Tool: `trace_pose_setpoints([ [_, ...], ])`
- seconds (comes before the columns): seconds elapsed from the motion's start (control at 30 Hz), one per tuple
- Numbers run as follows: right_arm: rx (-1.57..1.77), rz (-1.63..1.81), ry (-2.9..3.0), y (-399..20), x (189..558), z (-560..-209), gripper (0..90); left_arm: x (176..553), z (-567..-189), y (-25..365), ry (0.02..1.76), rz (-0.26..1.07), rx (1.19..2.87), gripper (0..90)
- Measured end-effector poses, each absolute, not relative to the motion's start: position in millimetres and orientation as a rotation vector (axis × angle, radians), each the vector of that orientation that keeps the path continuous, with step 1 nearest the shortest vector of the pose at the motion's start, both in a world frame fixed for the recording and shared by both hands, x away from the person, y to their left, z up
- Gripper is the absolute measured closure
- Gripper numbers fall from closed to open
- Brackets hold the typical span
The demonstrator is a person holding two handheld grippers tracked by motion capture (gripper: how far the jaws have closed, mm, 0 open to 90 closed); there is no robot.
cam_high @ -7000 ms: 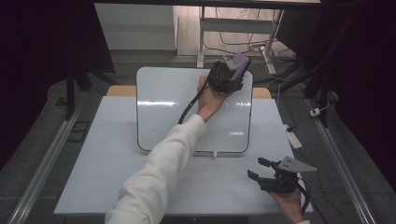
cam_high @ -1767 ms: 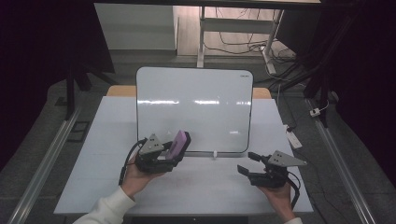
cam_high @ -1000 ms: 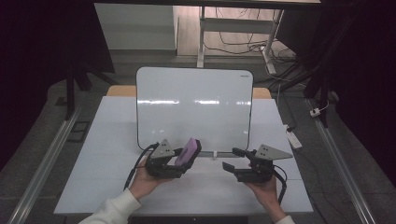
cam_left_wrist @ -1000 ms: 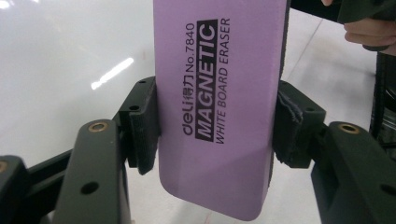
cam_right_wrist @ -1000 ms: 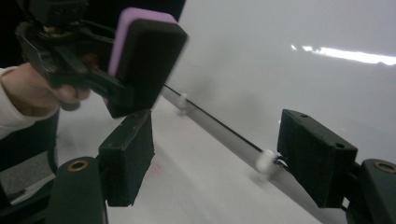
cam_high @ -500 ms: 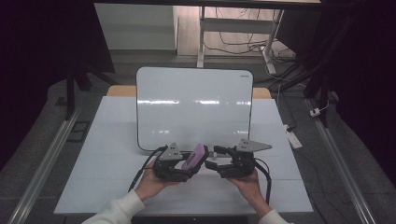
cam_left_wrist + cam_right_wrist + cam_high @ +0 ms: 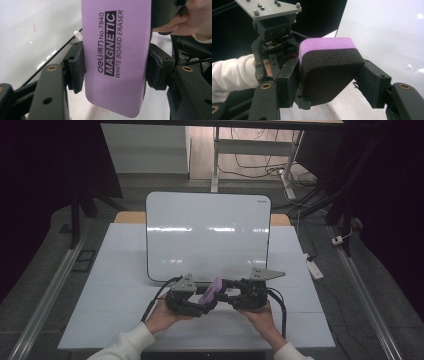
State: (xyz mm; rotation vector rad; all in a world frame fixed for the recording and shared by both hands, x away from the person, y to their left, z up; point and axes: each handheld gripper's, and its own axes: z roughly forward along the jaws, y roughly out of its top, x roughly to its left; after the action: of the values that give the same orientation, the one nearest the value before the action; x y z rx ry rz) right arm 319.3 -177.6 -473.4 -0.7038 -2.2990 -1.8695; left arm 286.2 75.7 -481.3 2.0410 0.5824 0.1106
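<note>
Both grippers meet at the near middle of the worktop [image 7: 125, 270], just in front of the whiteboard [image 7: 207, 235]. The left gripper [image 7: 197, 304] has its jaws clamped on the long sides of the purple eraser [image 7: 211, 292] — purple back toward its camera. The right gripper [image 7: 226, 296] has just been closing its jaws around the eraser's black felt end — its left pad touches, while the right pad stands barely clear.
</note>
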Motion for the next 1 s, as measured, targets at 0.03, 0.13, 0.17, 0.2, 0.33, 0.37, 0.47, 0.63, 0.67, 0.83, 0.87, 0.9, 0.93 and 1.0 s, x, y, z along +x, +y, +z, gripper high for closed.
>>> trace_pose_setpoints([
  [0.03, -0.709, -1.872, -2.295, -177.6, 319.1, -473.3, 37.9, 286.0, -481.1, 75.8, 0.588, 0.118, 2.037, 39.8],
  [0.13, -0.752, -1.898, -2.312, -177.8, 316.5, -472.0, 39.6, 280.4, -479.6, 74.4, 0.633, 0.255, 2.046, 36.2],
  [0.17, -0.77, -1.906, -2.315, -178.3, 315.9, -471.5, 39.9, 278.0, -478.2, 74.8, 0.632, 0.282, 2.041, 35.0],
  [0.2, -0.787, -1.913, -2.309, -178.7, 315.6, -471.2, 40.0, 275.5, -476.8, 75.1, 0.634, 0.31, 2.031, 34.0],
  [0.33, -0.895, -1.927, -2.331, -179.2, 314.6, -471.0, 40.3, 267.1, -472.0, 72.3, 0.663, 0.437, 2.004, 33.1],
  [0.37, -0.934, -1.926, -2.341, -179.5, 314.4, -471.3, 40.3, 265.8, -471.4, 71.4, 0.667, 0.453, 1.999, 33.4],
  [0.47, -1.017, -1.922, -2.325, -180.0, 315.2, -473.6, 40.4, 263.9, -471.4, 66.3, 0.682, 0.503, 2.003, 34.7],
  [0.63, -1.06, -1.941, -2.272, -178.6, 315.0, -475.3, 40.4, 266.8, -476.9, 55.9, 0.704, 0.536, 2.039, 40.3],
  [0.67, -1.065, -1.944, -2.269, -178.0, 314.3, -474.8, 40.4, 267.2, -477.9, 54.5, 0.709, 0.55, 2.044, 42.8],
  [0.83, -1.081, -1.957, -2.267, -176.3, 311.8, -473.4, 40.7, 266.8, -479.9, 51.1, 0.701, 0.576, 2.054, 55.6],
  [0.87, -1.087, -1.955, -2.263, -176.5, 312.1, -473.8, 40.7, 266.9, -480.0, 50.6, 0.703, 0.58, 2.061, 56.8],
  [0.9, -1.092, -1.954, -2.258, -176.6, 312.2, -474.5, 40.9, 267.0, -480.5, 50.1, 0.705, 0.581, 2.064, 57.8],
  [0.93, -1.095, -1.953, -2.256, -176.5, 312.4, -475.2, 41.1, 267.1, -480.7, 50.0, 0.704, 0.583, 2.07, 59.0],
  [1.0, -1.1, -1.95, -2.257, -176.2, 312.7, -475.7, 41.4, 267.3, -481.2, 49.5, 0.7, 0.589, 2.083, 61.8],
])
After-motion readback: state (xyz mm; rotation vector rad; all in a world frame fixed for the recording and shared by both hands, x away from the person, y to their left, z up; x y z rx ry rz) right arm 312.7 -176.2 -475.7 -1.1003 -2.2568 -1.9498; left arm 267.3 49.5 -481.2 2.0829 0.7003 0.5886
